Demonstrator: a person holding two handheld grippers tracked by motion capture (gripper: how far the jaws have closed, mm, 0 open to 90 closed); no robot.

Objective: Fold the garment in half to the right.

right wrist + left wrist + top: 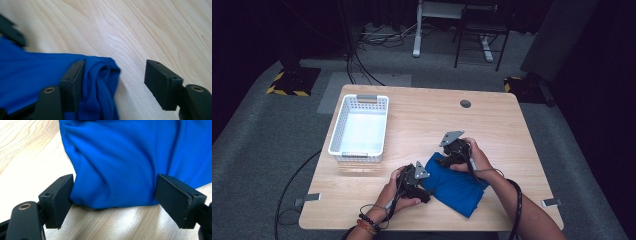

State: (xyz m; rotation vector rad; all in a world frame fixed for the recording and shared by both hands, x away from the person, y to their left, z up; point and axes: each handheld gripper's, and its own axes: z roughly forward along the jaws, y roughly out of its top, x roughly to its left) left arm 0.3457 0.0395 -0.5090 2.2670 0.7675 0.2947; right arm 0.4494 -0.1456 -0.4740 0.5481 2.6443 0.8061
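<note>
- wood table is standing on grey carpet, with a white basket lying at its left side.
- blue cloth is lying near the front edge.
- left gripper is straddling the cloth's edge, jaws spread.
- right gripper is gaping over a bunched corner, one jaw touching fabric.

From high above my side, one camera looks forward and down over the whole table. The two cameras on my grippers sit close, low over the wood; all three share the blue cloth.
</note>
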